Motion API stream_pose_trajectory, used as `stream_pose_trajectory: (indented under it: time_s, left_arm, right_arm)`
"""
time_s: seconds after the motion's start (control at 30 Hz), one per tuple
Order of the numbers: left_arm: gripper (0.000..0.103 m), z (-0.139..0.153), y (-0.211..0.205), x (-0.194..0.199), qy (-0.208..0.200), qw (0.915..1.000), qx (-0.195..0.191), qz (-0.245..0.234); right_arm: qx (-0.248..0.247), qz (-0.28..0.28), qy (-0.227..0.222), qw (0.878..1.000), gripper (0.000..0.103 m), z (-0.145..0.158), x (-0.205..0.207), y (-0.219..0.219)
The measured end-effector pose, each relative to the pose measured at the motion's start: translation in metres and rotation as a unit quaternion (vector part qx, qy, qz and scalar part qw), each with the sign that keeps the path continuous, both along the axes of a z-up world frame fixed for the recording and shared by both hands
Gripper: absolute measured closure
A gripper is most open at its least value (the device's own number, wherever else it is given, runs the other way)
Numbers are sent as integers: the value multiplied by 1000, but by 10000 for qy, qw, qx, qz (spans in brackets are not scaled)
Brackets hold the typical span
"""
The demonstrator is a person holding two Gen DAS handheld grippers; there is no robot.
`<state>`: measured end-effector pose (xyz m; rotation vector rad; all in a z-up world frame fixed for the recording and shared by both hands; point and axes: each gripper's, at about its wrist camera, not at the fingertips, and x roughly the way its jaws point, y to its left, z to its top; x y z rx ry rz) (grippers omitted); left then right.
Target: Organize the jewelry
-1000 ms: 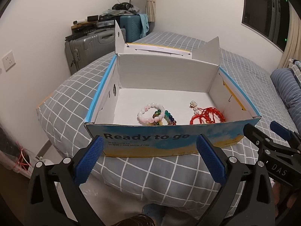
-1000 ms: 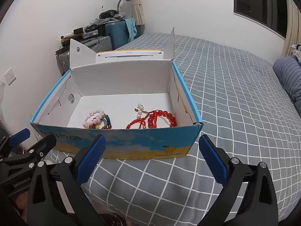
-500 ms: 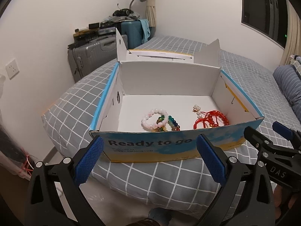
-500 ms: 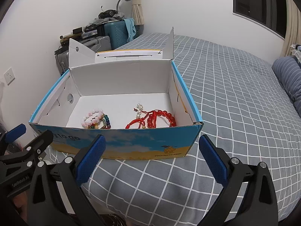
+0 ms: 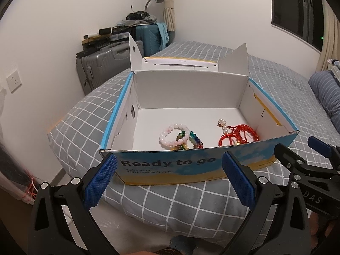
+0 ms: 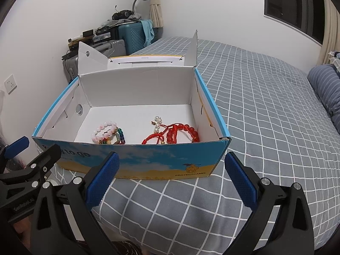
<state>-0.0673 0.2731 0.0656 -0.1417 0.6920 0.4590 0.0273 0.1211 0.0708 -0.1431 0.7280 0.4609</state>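
Left wrist view shows your left claw (image 5: 169,179) and right claw (image 6: 171,179) both wide open and empty, short of the box (image 5: 212,165) whose bracelets (image 5: 180,137) lie tangled just beyond its front wall, so reaching in risks snagging 2.

An open cardboard box (image 6: 148,165) printed with blue sky and sand sits on a bed (image 6: 265,116) covered in grey checked bedding. Inside, near the front wall, lie a pink bead bracelet (image 6: 104,129) touching a multicoloured bead bracelet (image 6: 120,135), and to their right a red bead bracelet (image 6: 187,132) tangled with red cord and a short string of pearls (image 6: 157,123). The right gripper (image 6: 170,179) hangs just before the box, jaws spread wide and empty. The left gripper (image 6: 31,155) shows at the left edge.
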Motion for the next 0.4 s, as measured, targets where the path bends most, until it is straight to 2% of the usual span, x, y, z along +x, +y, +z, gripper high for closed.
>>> stream_pose_trajectory:
  time_s: [0.2,0.4]
  left_arm:
    - [6,-1,3,0,12,9999,-143,-4]
    - [6,-3,5,0,35,9999,-120,46]
  right_arm:
    - [-7,-3,-14,10000,8,1,0,0]
    - [-4,-3,-3,10000,8,1,1,0]
